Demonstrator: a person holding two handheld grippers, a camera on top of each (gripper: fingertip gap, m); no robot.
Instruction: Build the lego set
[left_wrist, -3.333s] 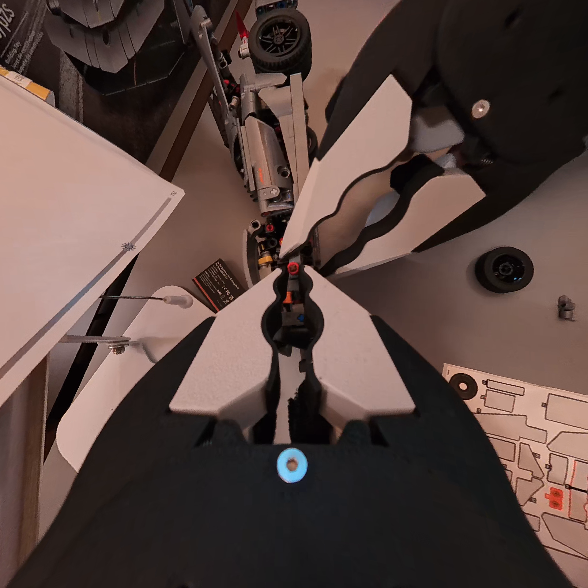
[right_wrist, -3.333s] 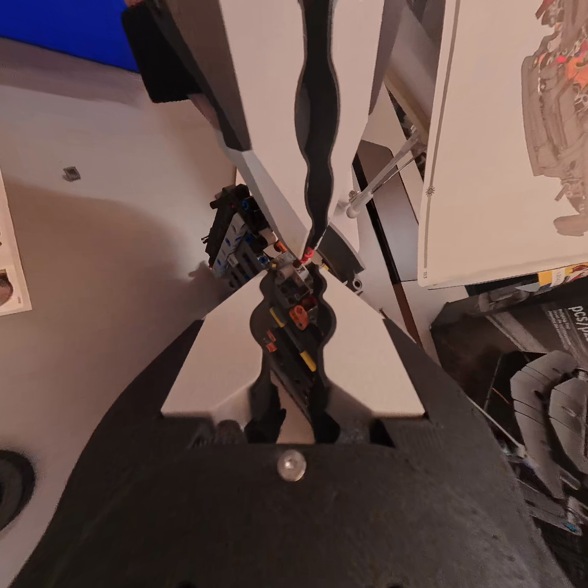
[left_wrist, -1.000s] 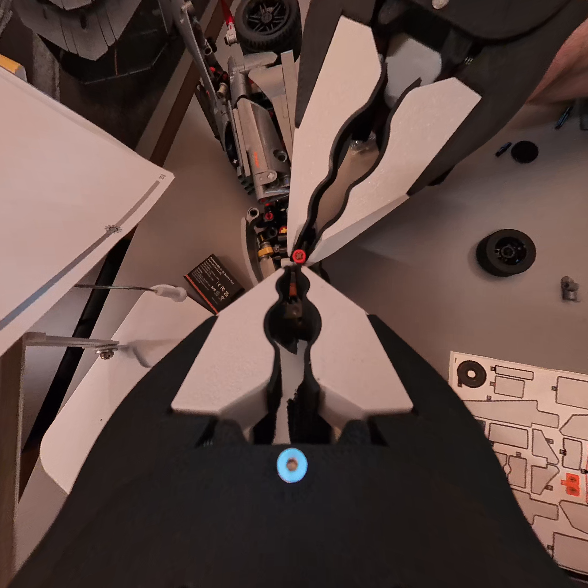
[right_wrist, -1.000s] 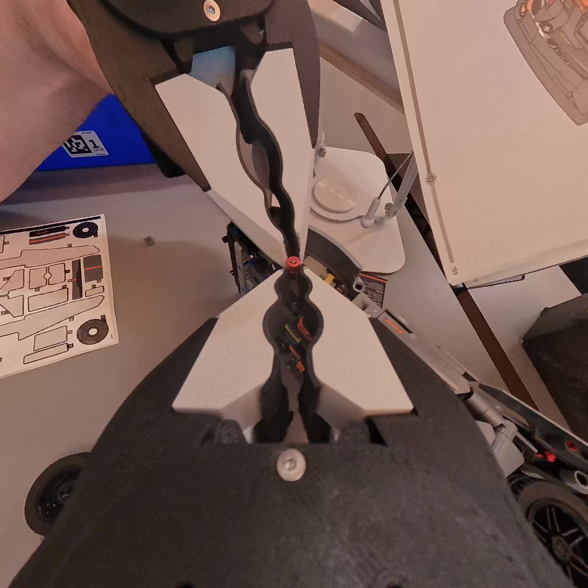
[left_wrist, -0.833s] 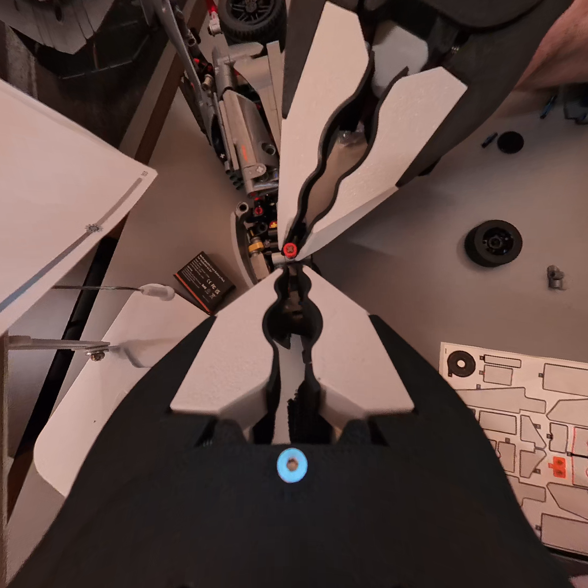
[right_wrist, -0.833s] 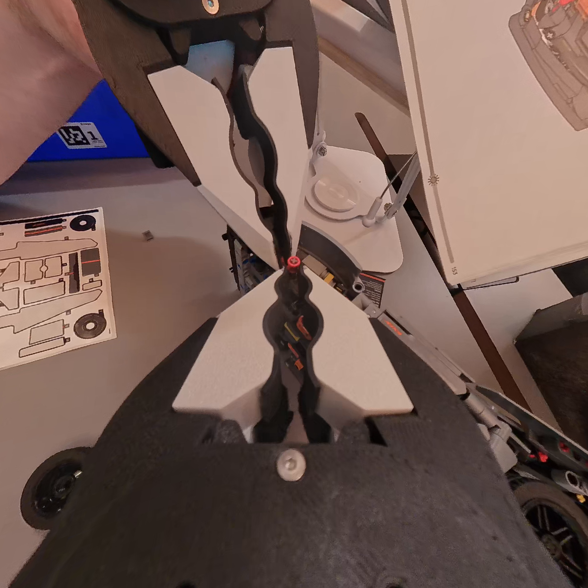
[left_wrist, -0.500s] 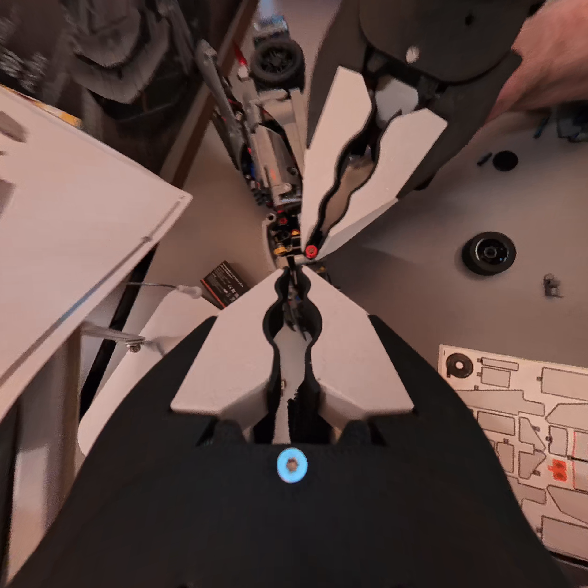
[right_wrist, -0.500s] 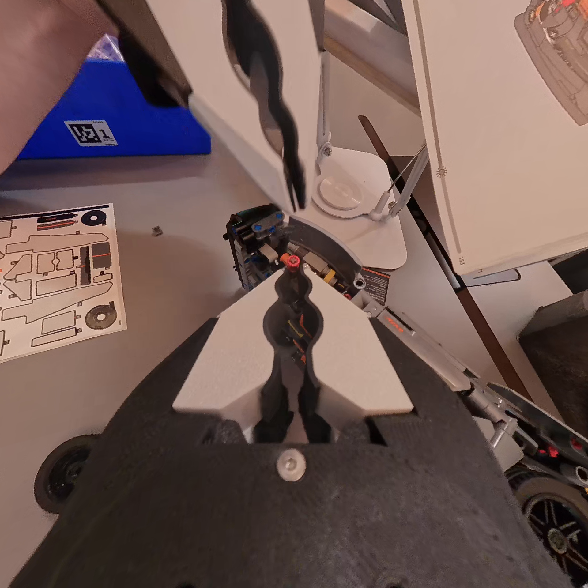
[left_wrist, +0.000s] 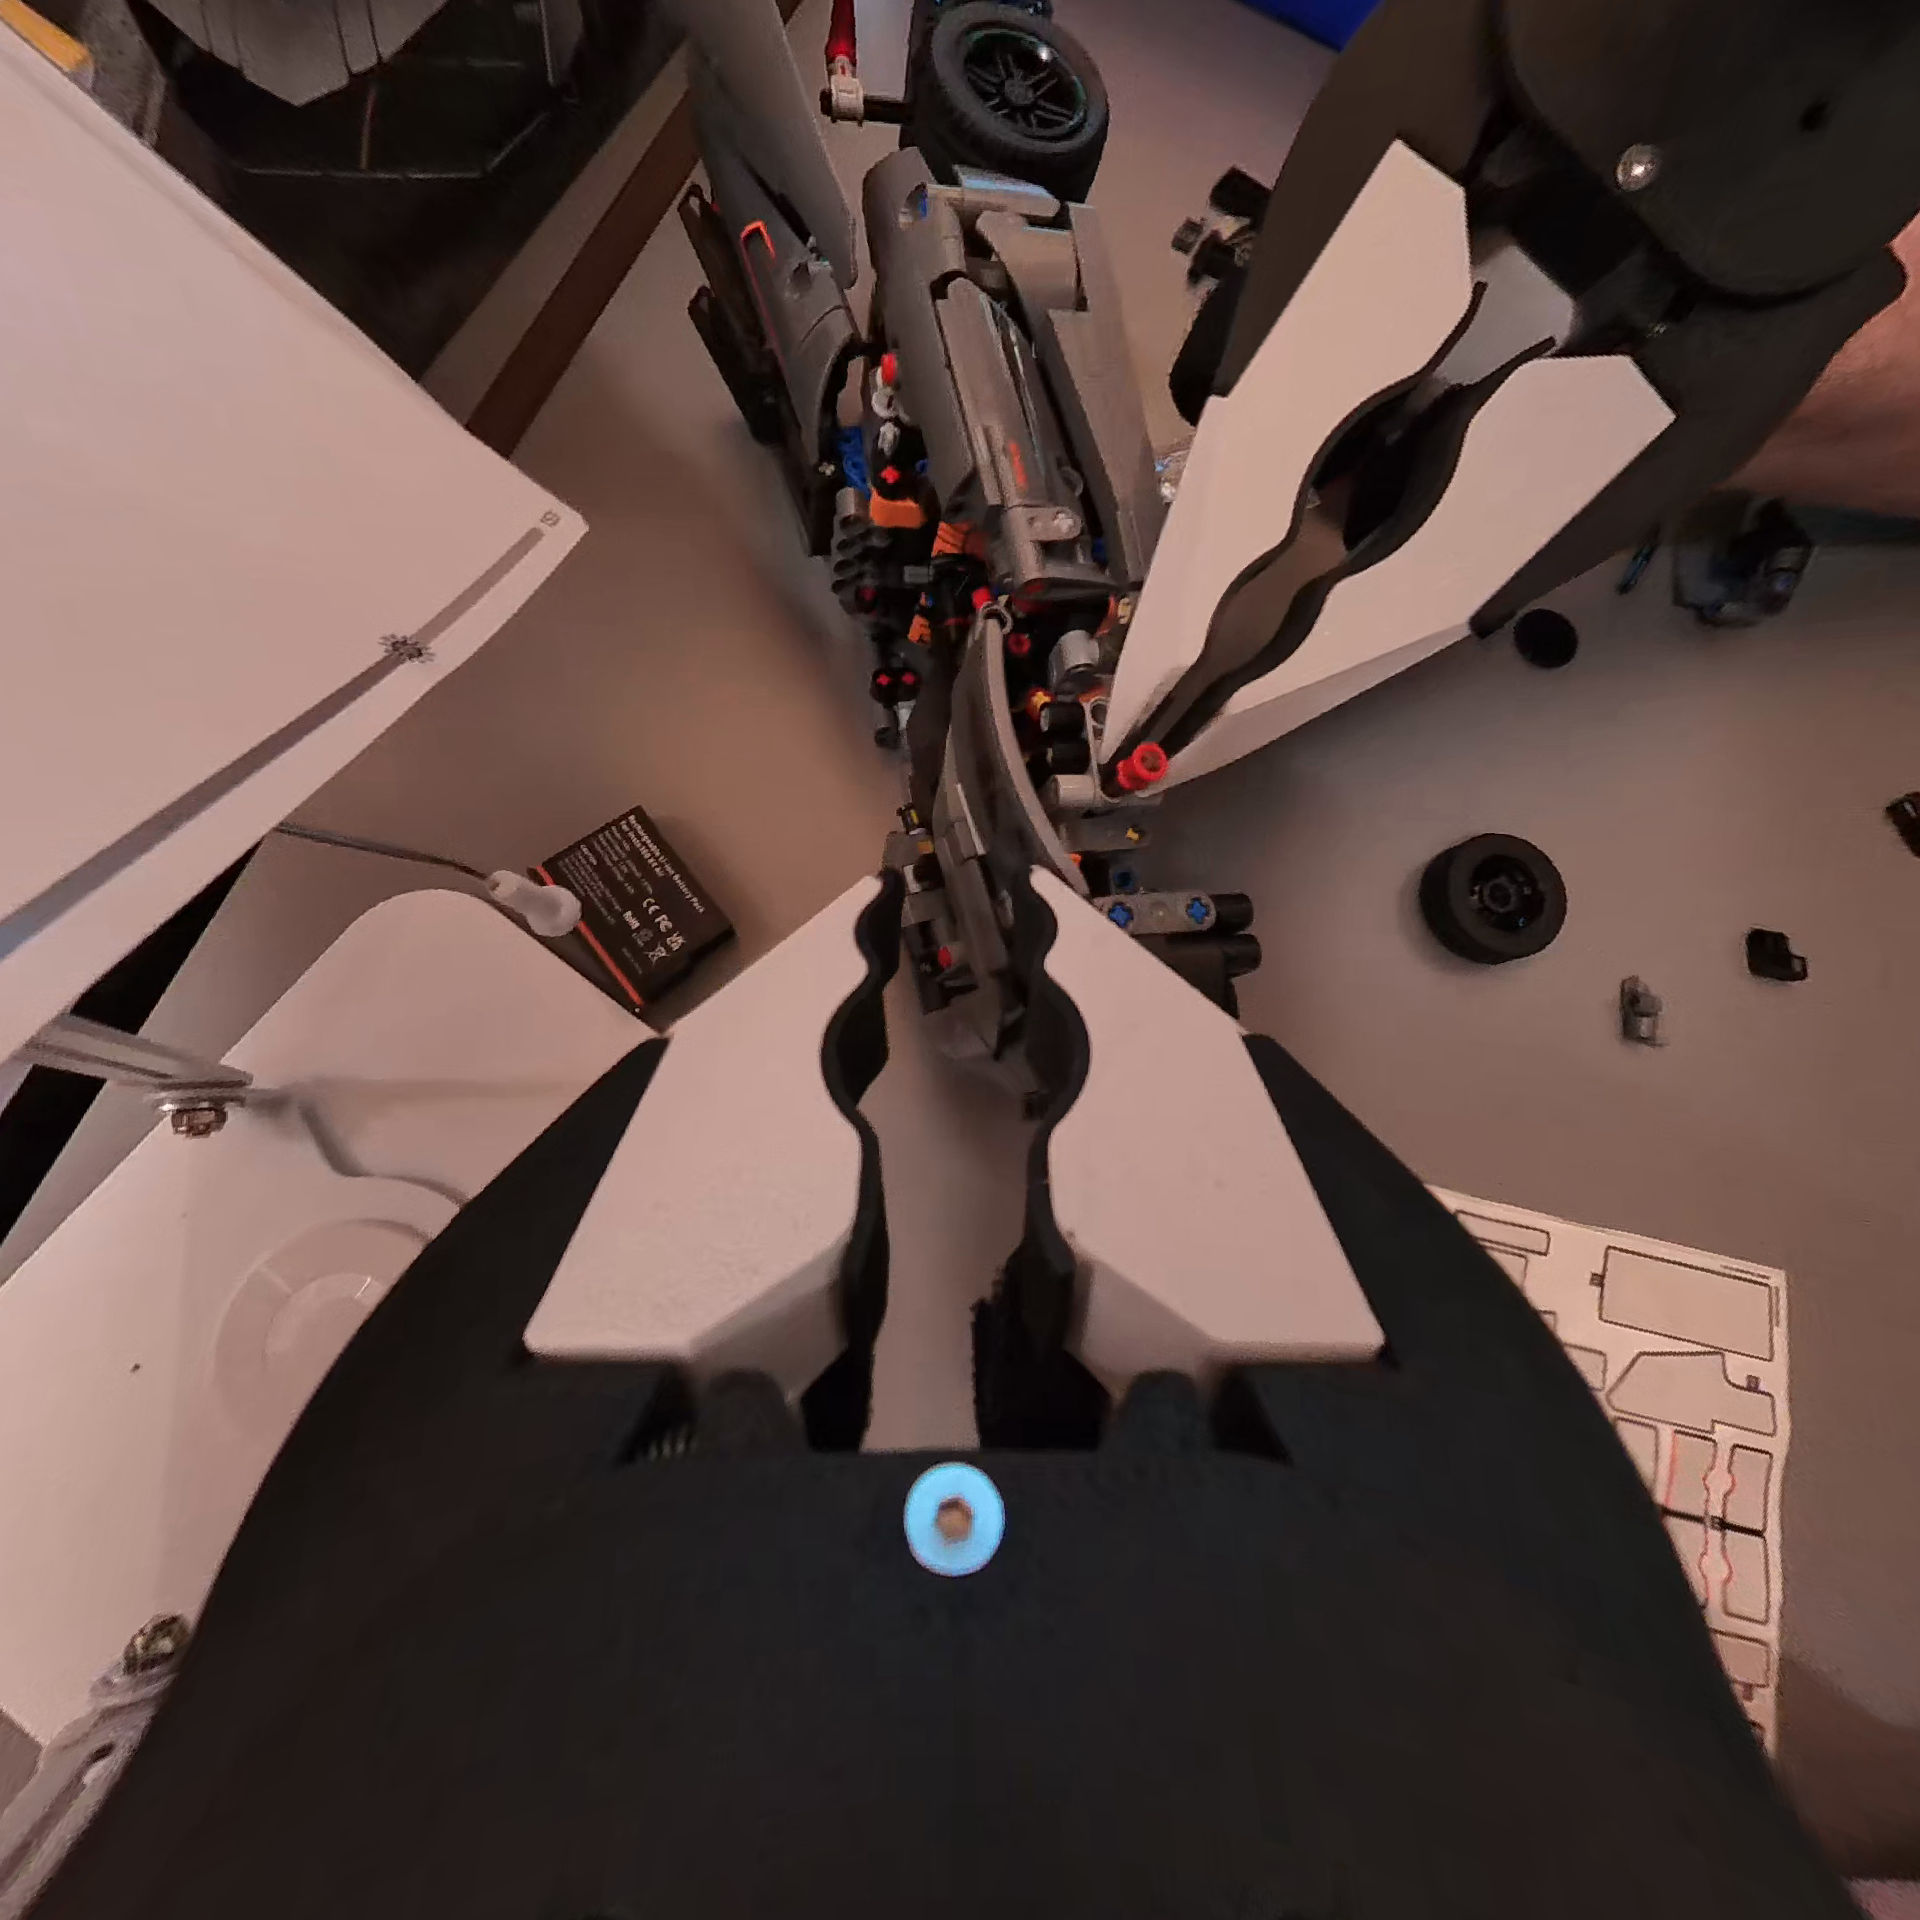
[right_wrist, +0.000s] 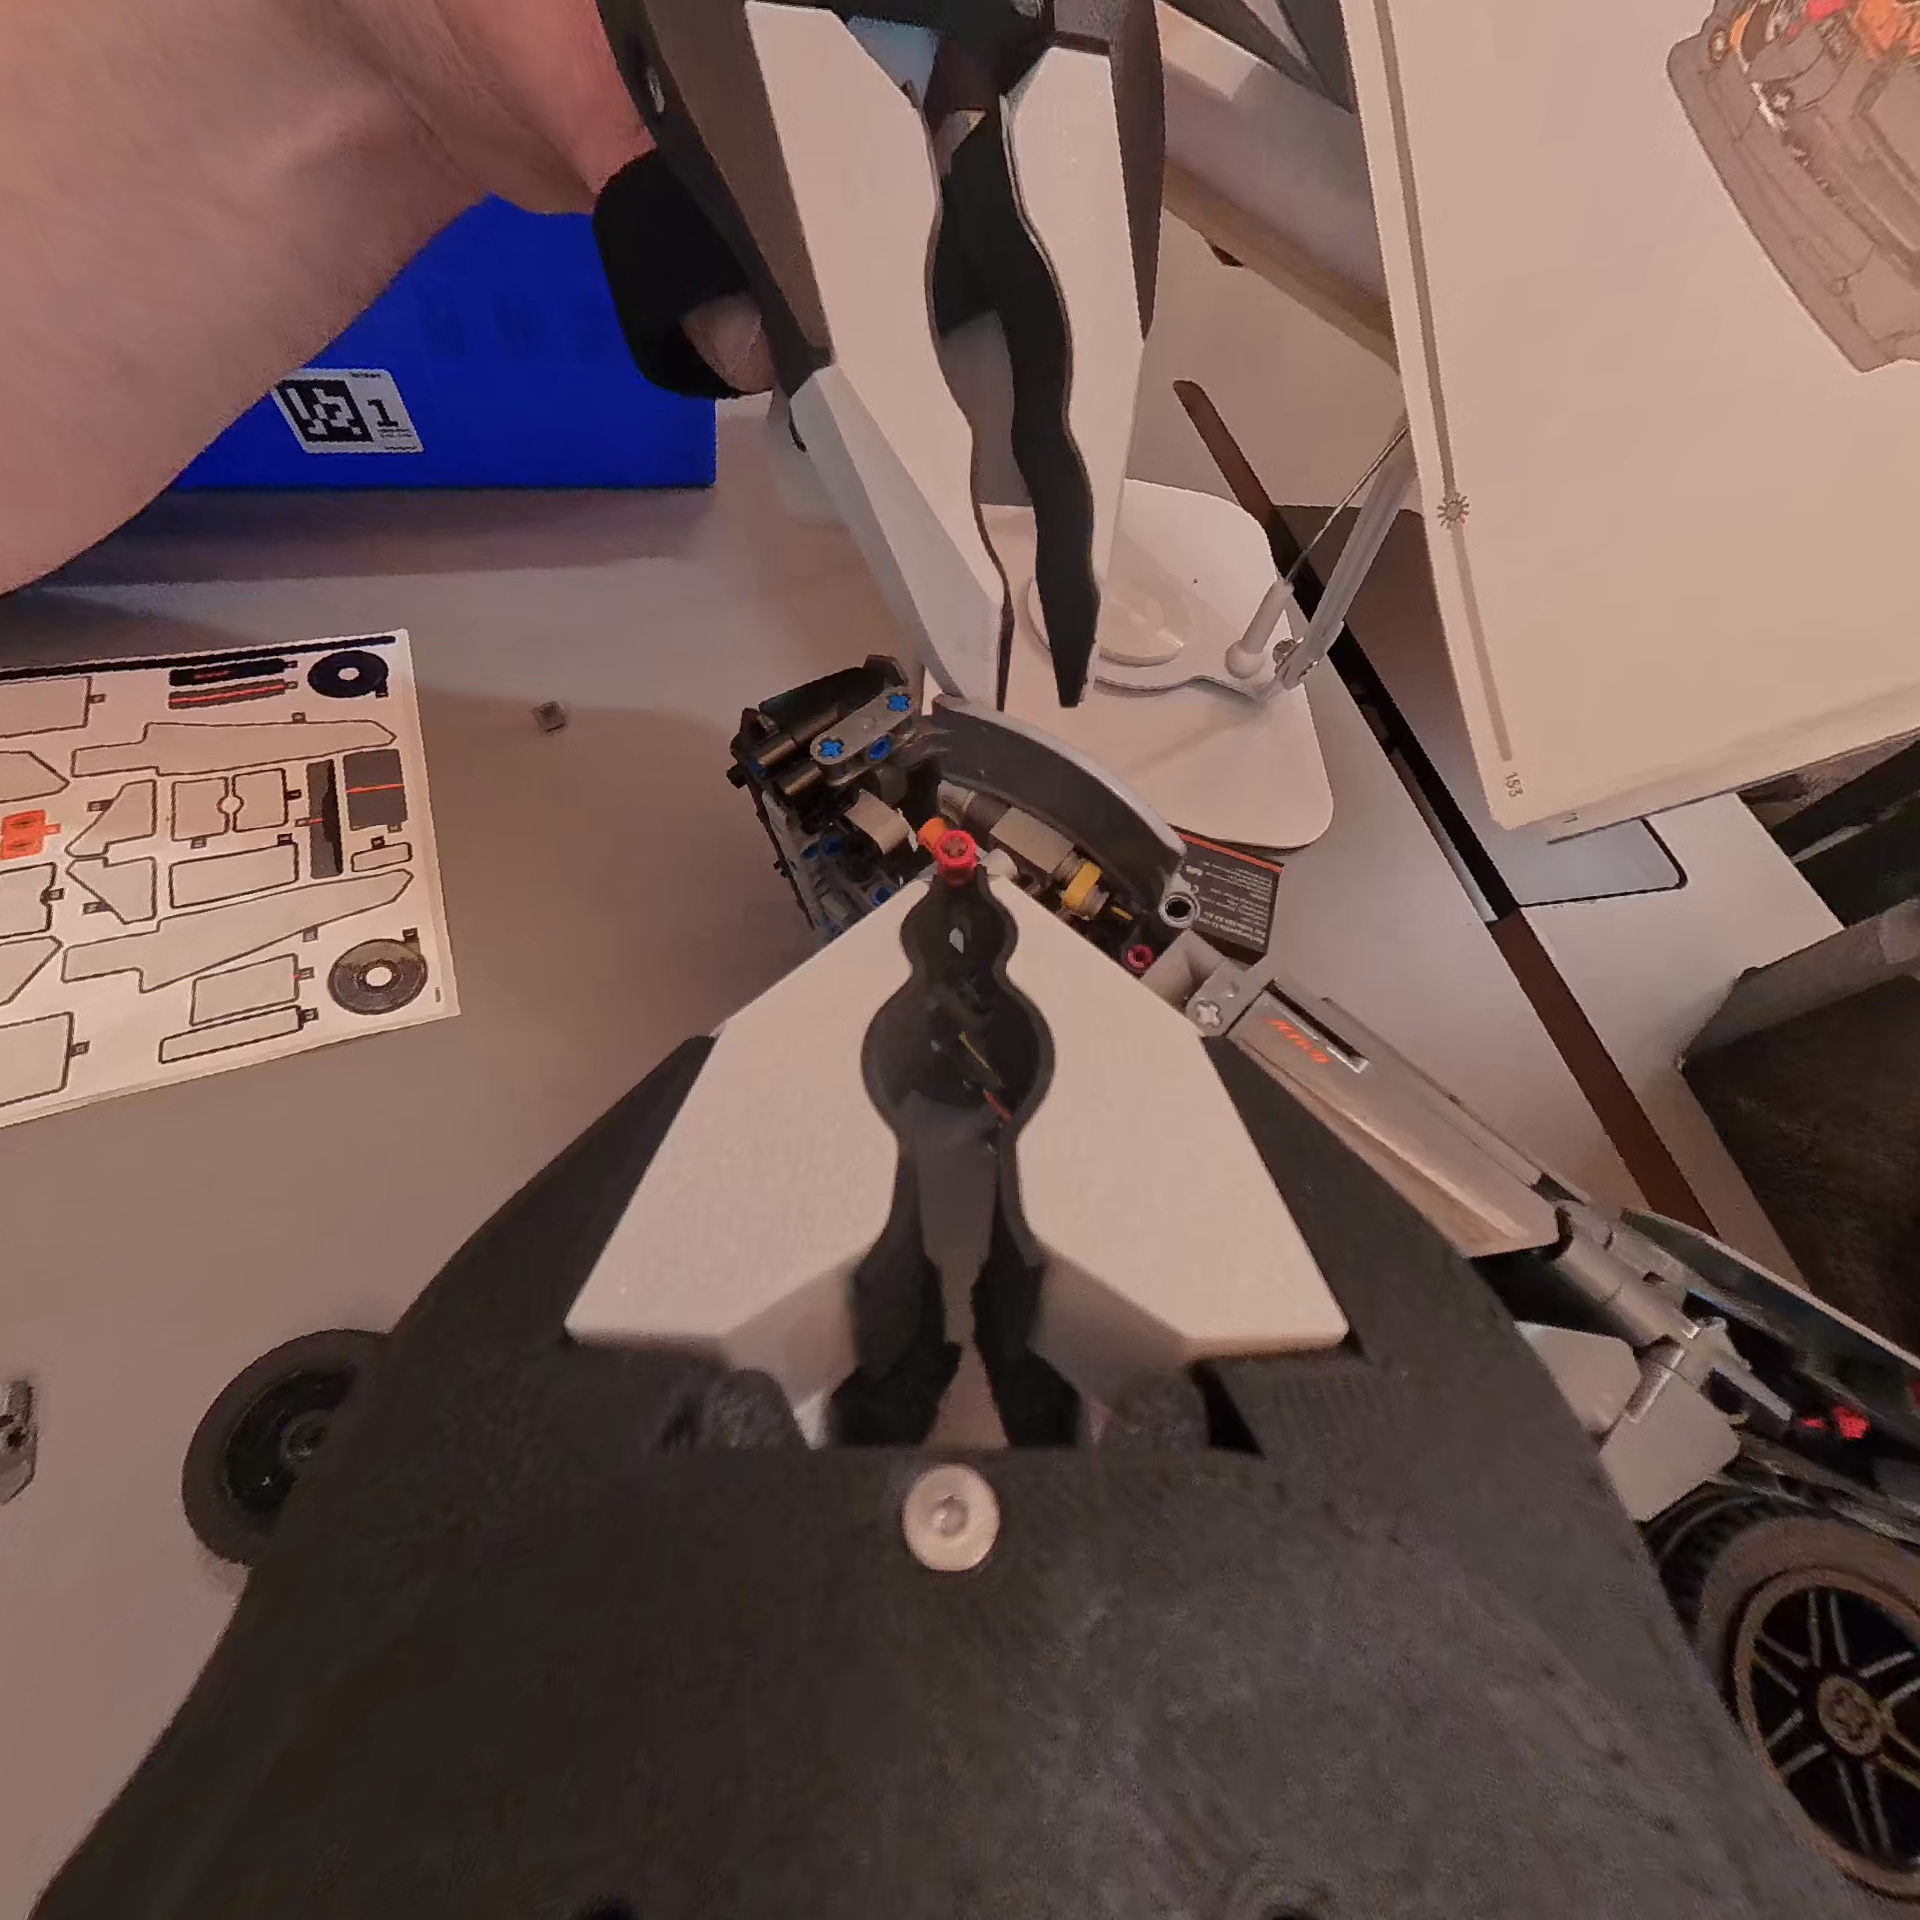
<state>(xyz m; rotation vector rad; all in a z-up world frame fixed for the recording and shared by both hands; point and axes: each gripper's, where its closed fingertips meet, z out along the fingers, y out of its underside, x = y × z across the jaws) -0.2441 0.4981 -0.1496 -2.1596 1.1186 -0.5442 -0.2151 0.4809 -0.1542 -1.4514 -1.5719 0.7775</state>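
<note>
Right wrist view: right gripper (right_wrist: 956, 883) pinches red pin (right_wrist: 953, 854)

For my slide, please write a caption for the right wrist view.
Right gripper pinches a small red pin beside the half-built grey toy car; left gripper hangs open above.

Car model (left_wrist: 966, 468) lies mid-desk (left_wrist: 1351, 1091), running toward far edge. Loose wheel (left_wrist: 1493, 898) right of it, sticker sheet (left_wrist: 1662, 1403) nearer, by right edge. Booklet (left_wrist: 208, 520) on stand (left_wrist: 312, 1091) at left edge; battery pack (left_wrist: 634, 909) between stand and car.
</note>
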